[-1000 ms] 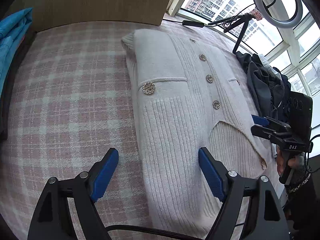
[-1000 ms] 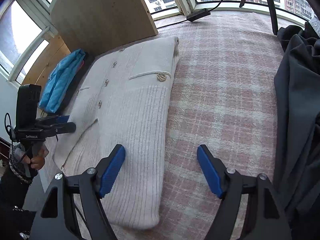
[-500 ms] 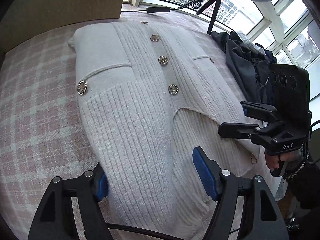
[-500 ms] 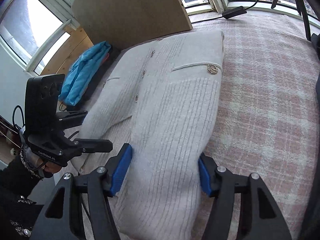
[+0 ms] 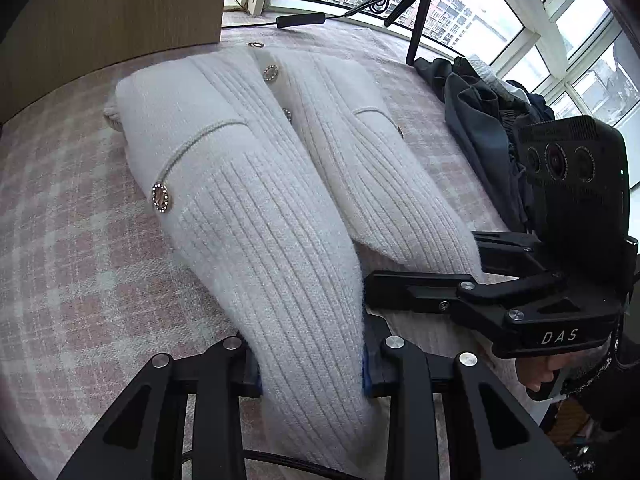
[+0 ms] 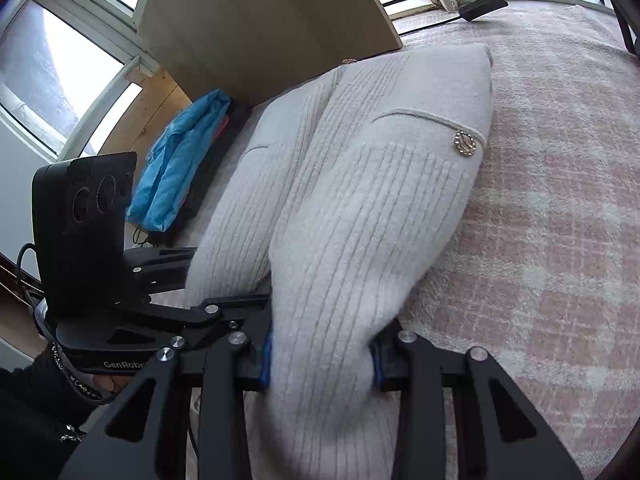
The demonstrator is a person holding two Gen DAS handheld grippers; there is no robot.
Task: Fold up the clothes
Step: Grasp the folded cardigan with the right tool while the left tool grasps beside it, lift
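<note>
Cardigan (image 5: 248, 184) lies buttoned-side up on the checked bedspread (image 5: 76, 264); left gripper (image 5: 312, 376) and right gripper (image 6: 320, 356) are each closing on a bunched ridge of its near hem, knit between the jaws; paired corner grips, likely to lift the hem evenly for a fold.

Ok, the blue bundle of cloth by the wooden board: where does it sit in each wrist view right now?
Left wrist view: not in it; the left side shows only the plaid cover and the wooden board.
Right wrist view: blue bundle at left of centre, beside the cream cardigan, below the board.
Shared landmark: the cardigan's jewelled pocket button, though each view may show a different pocket.
</note>
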